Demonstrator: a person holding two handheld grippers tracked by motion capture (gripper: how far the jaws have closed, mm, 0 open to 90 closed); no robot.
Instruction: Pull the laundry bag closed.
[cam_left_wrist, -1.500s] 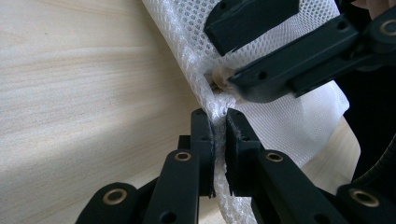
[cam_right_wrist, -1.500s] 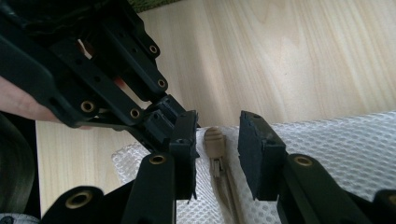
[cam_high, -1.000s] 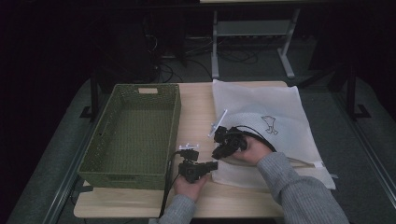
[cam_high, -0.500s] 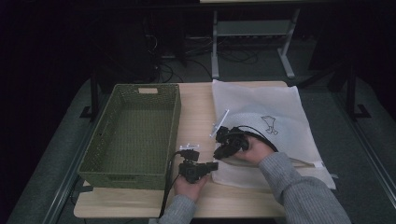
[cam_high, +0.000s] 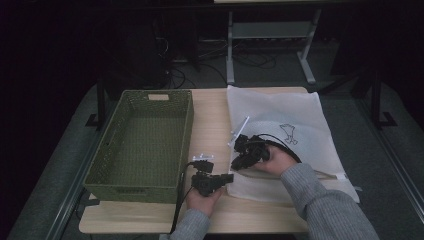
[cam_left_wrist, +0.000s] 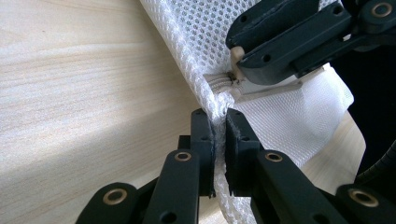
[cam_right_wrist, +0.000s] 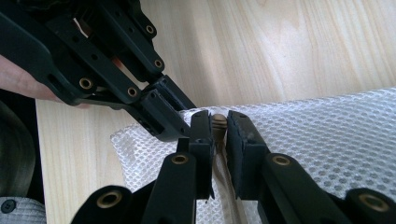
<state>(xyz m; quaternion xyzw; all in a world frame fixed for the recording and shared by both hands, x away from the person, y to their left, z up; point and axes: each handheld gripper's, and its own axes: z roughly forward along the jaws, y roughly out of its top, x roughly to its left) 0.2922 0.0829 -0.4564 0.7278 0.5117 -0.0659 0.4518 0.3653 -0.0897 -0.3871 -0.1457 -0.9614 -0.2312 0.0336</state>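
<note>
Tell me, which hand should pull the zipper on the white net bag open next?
Probably the right. The right hand-held gripper is shut on the zipper pull of the mesh bag, so it could slide it along. The left hand-held gripper pinches the bag's edge beside the zipper, anchoring it.

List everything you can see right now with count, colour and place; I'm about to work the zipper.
Mesh bag: one, white, flat on the table's right half.
Zipper pull: one, tan, at the bag's near left corner, between the right gripper's jaws.
Basket: one, green woven, table's left half.
Table: one, light wood.
Metal stand: one, grey, on the floor beyond the table.
Left gripper: one, black, shut on the bag's edge by the zipper's end.
Right gripper: one, black, shut on the pull.
</note>
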